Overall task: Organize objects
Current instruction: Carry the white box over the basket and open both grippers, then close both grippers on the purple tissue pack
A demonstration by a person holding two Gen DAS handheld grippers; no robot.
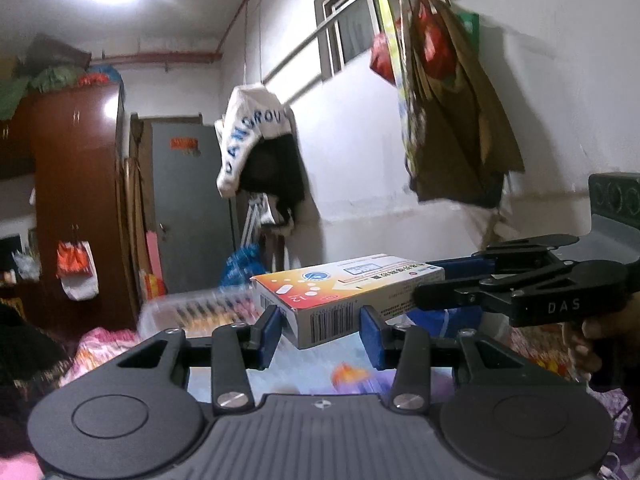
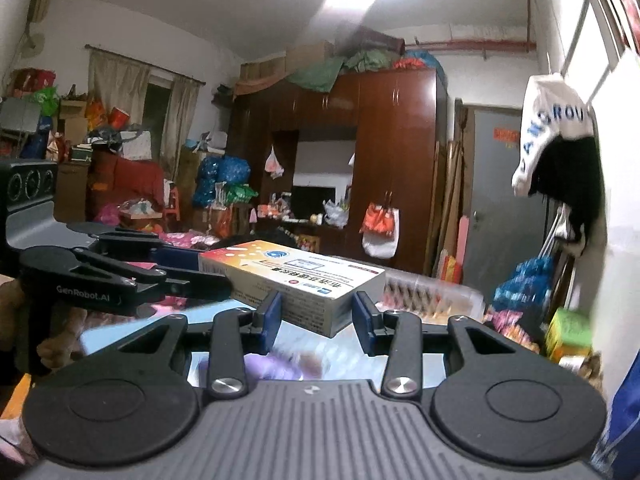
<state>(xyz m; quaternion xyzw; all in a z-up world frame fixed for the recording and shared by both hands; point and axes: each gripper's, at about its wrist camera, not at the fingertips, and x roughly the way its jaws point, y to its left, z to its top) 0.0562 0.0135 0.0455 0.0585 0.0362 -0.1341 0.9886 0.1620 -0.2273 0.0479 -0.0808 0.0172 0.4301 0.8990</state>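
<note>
A white and orange medicine box (image 1: 340,296) is held in the air between both grippers. My left gripper (image 1: 323,330) has its blue pads on either side of the box's near barcode end, closed on it. My right gripper (image 2: 317,318) grips the other end of the same box (image 2: 296,280) between its blue pads. In the left wrist view the right gripper (image 1: 436,280) comes in from the right onto the box's far end. In the right wrist view the left gripper (image 2: 200,268) comes in from the left.
A clear plastic container (image 1: 192,312) with ribbed contents lies behind the box; it also shows in the right wrist view (image 2: 432,296). A patterned bedspread (image 1: 100,344) lies below. A brown wardrobe (image 2: 392,152), a grey door (image 1: 192,200) and hanging clothes (image 1: 452,112) line the walls.
</note>
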